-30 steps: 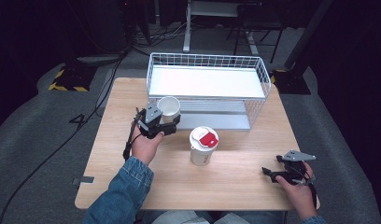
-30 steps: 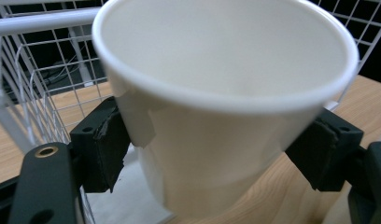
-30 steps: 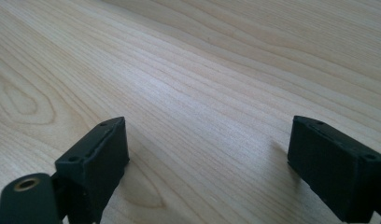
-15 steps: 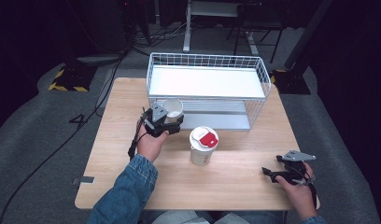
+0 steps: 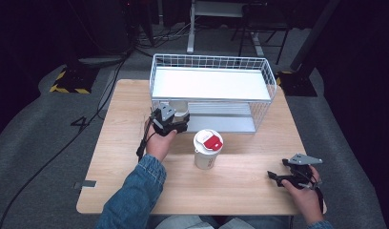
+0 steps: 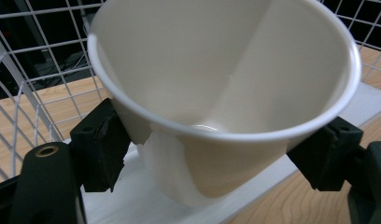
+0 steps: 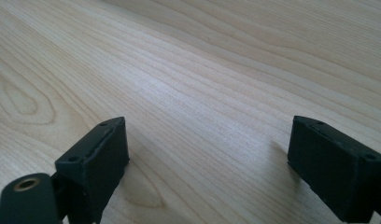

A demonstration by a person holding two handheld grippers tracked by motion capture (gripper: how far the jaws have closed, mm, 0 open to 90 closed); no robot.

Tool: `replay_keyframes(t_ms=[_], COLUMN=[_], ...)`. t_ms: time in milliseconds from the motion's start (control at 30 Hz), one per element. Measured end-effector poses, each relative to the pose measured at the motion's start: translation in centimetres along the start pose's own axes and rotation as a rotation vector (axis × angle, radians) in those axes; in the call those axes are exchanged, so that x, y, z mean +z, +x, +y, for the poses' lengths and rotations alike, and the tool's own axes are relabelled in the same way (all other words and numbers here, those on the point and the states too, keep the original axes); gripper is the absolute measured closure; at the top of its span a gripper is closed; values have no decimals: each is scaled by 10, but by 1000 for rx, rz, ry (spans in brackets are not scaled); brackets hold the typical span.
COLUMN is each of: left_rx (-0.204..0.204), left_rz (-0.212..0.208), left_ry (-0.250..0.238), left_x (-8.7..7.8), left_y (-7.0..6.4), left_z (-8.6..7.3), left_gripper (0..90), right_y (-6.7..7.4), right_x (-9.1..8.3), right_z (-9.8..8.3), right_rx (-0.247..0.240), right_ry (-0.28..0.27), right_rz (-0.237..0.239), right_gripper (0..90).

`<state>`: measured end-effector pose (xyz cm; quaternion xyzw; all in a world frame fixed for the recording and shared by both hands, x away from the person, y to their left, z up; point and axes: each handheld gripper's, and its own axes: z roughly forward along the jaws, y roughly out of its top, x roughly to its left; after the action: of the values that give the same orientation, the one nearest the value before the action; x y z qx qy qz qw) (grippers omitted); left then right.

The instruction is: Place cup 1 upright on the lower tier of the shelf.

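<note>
A white paper cup (image 6: 216, 93) is gripped by the left gripper (image 5: 169, 119), tilted, at the wire basket (image 5: 259, 81) front; the right gripper (image 7: 212, 172) fingers are spread, idle on the surface (image 7: 202, 70).

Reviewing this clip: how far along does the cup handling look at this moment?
Done: the left gripper has the empty white paper cup clamped between its jaws. In hand: it holds the cup tilted at the white wire basket, against the lower shelf. Left, probably: releasing it inside, then the lidded white cup with the red tab, untouched on the wooden table. The right gripper rests open.
</note>
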<state>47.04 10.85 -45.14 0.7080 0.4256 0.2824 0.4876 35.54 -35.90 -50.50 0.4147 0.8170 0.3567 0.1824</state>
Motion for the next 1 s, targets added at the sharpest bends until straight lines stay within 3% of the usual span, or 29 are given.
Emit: replay_keyframes(t_ms=[400, 600, 1000], left_rx=[-25, -66, -79], left_rz=[27, 31, 40], left_ry=[21, 38, 72], left_x=[20, 28, 36], left_y=[0, 3, 6], left_z=[-6, -10, -12], left_gripper=[216, 215, 211], right_y=[0, 0, 0], right_x=[0, 0, 0], right_z=[0, 0, 0], right_rx=[0, 0, 0], right_ry=[1, 0, 0], right_rz=[1, 0, 0], right_gripper=[127, 126, 126])
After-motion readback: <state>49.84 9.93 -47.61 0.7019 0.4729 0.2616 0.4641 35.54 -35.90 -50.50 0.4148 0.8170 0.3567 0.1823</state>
